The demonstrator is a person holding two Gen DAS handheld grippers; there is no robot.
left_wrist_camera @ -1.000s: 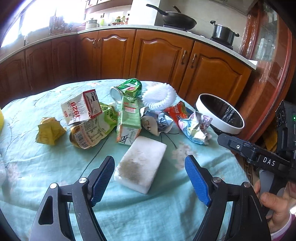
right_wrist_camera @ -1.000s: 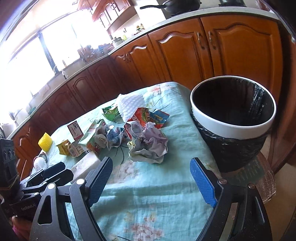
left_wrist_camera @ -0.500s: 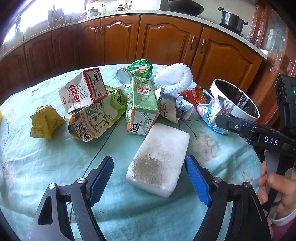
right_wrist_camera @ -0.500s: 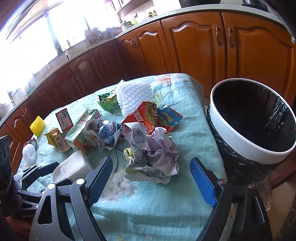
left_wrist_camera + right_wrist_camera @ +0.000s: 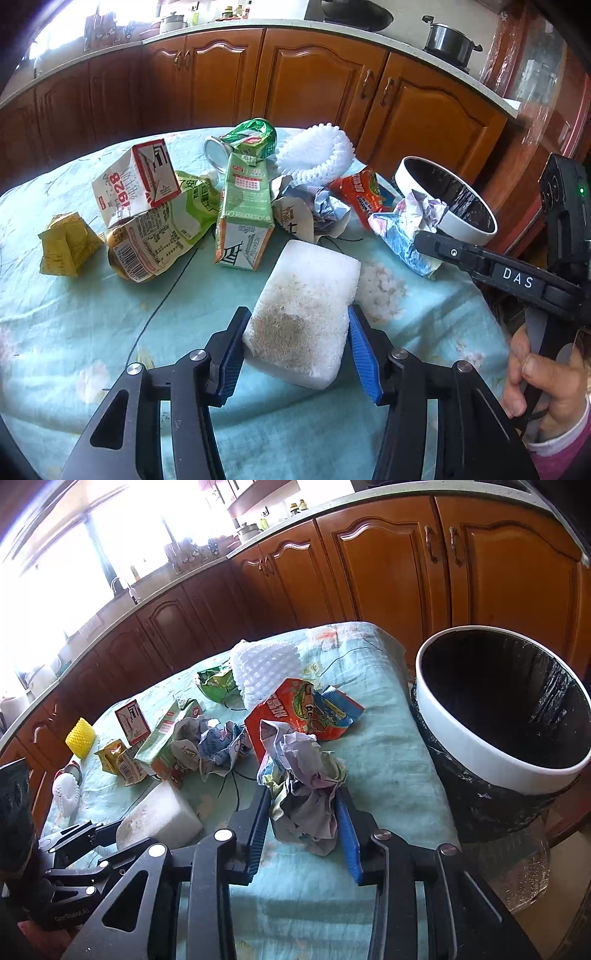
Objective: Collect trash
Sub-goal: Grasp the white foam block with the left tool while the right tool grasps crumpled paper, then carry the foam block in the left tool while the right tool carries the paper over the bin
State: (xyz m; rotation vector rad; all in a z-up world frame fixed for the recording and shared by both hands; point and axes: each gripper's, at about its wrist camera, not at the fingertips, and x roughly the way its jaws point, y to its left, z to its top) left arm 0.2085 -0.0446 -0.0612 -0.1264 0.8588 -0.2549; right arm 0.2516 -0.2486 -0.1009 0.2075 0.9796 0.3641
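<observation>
Both tongs have just been closing, each on its own piece of rubbish, so this is the grasping step, two pick-ups at once. The left tongs (image 5: 295, 345) have their blue pads against the sides of the white foam block (image 5: 303, 314), which lies on the bench (image 5: 92, 332) on the near side of the litter heap, well apart from the bin (image 5: 506, 716). The right tongs (image 5: 303, 827) pinch a crumpled paper wad (image 5: 306, 794), the piece nearest the bin and just beside its rim.

The next move, I'd judge, is to lift both pieces clear of the cloth and carry them over the bin's open mouth before letting go. The wad has the shorter trip; the block must cross over the heap.

The block looks stiff and light, white with a grey-brown stained patch on top, and wide enough to fill the left jaws. The wad is soft, printed, multicoloured paper that bulges above the pads and could slip. The bin is white-rimmed with a black liner and looks empty.
</observation>
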